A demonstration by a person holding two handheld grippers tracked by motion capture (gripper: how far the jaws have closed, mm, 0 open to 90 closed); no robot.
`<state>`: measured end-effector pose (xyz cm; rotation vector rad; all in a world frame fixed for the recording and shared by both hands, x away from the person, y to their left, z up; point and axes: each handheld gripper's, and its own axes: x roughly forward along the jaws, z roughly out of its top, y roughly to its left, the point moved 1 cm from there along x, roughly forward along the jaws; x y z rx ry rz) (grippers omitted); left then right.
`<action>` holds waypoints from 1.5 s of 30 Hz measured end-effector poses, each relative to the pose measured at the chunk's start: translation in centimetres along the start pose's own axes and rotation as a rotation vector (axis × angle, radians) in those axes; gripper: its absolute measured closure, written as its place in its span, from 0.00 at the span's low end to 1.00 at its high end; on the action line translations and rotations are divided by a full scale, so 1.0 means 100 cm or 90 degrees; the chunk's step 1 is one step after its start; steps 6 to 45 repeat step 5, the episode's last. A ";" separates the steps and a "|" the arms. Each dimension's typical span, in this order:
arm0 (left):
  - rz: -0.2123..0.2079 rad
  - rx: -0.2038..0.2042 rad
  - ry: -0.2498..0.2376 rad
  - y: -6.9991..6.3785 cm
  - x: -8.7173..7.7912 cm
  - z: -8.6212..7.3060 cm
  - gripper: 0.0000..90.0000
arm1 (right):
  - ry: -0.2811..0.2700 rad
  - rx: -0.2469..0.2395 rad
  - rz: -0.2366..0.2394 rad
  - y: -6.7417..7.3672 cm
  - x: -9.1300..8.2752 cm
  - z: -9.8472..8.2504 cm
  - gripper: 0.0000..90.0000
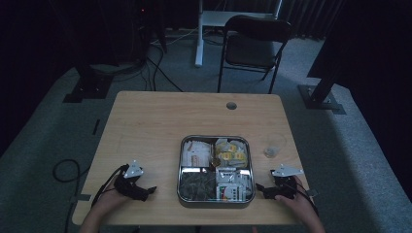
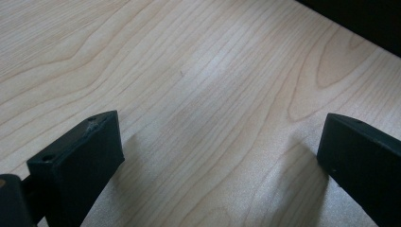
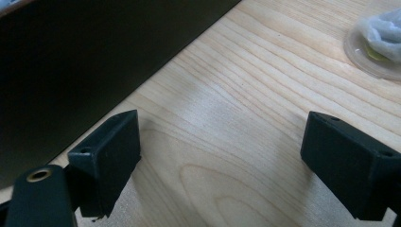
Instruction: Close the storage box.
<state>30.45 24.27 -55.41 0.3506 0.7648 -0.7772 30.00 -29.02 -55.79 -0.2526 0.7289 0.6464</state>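
At the left of the high view, a person's left hand (image 1: pixel 109 201) rests near the front edge of a pale wooden table (image 1: pixel 160 116), holding the left gripper (image 1: pixel 145 191), which lies low on the wood with its tips turned toward the tray. In the left gripper view its two black jaws stand wide apart with nothing between them, only bare wood grain. Just right of the middle, near the front edge, sits a square metal tray (image 1: pixel 180 167) split into four compartments: the far left one holds pale packets with red print, the far right one yellow and white packets, the near left one dark green packets, and the near right one white packets with green and orange marks. Right of the tray's far corner, and apart from it, stands a small clear cup (image 1: pixel 275 144) with something pale inside; the right gripper view shows it at the upper right edge. Farther right, the right hand (image 1: pixel 301 201) holds the right gripper (image 1: pixel 262 190) on the table just beside the tray's near right corner, jaws spread wide and holding nothing.
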 end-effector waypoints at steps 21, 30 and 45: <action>0.000 0.000 0.000 0.000 0.000 0.000 0.01 | 0.000 0.000 0.000 0.000 0.000 0.000 0.14; 0.000 0.000 0.000 0.000 0.000 0.000 0.01 | 0.000 0.000 0.000 0.000 0.000 0.000 0.14; 0.000 0.000 0.000 0.000 0.000 0.000 0.01 | 0.000 0.000 0.000 0.000 0.000 0.000 0.14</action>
